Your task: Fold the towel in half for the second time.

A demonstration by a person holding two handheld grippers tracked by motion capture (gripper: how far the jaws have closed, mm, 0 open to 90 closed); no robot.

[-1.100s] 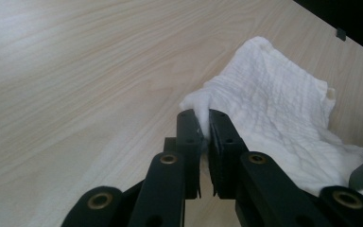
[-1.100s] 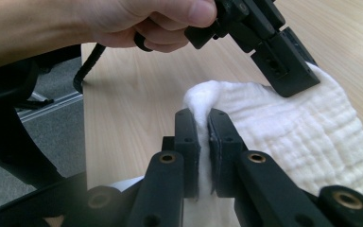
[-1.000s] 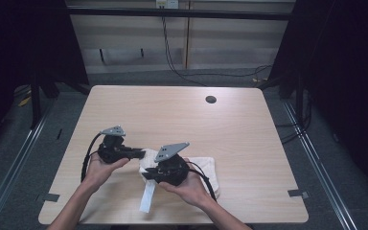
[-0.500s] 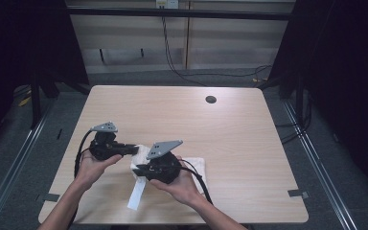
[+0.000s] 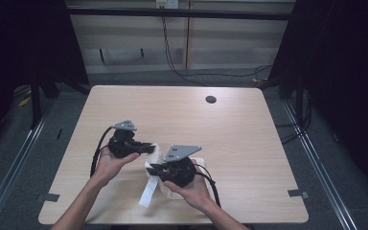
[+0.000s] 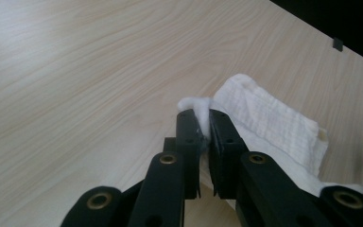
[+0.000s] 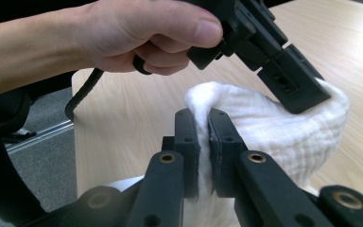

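Note:
A white cloth [image 5: 155, 163] is lifted off the wooden table [image 5: 220, 124] near its front edge, held between both grippers. My left gripper [image 5: 151, 147] is shut on one top edge of the cloth [image 6: 264, 118], as the left gripper view shows with fabric pinched between its jaws [image 6: 204, 124]. My right gripper [image 5: 149, 171] is shut on another fold of the cloth [image 7: 283, 127], with fabric squeezed between its pads [image 7: 203, 118]. In the right gripper view the left gripper [image 7: 324, 97] bites the cloth's far edge. A strip of cloth [image 5: 147, 191] hangs down toward the table.
A small dark round hole [image 5: 211, 99] lies at the table's back right. Grey tape marks [image 5: 298, 193] sit at the front corners. Metal rails [image 5: 19, 143] run along the floor on both sides, and cables [image 5: 172, 57] hang behind the table.
Both hands have shifted left and toward the front edge with the cloth. The cloth has been raised and bunched between the grippers, with a strip dangling below.

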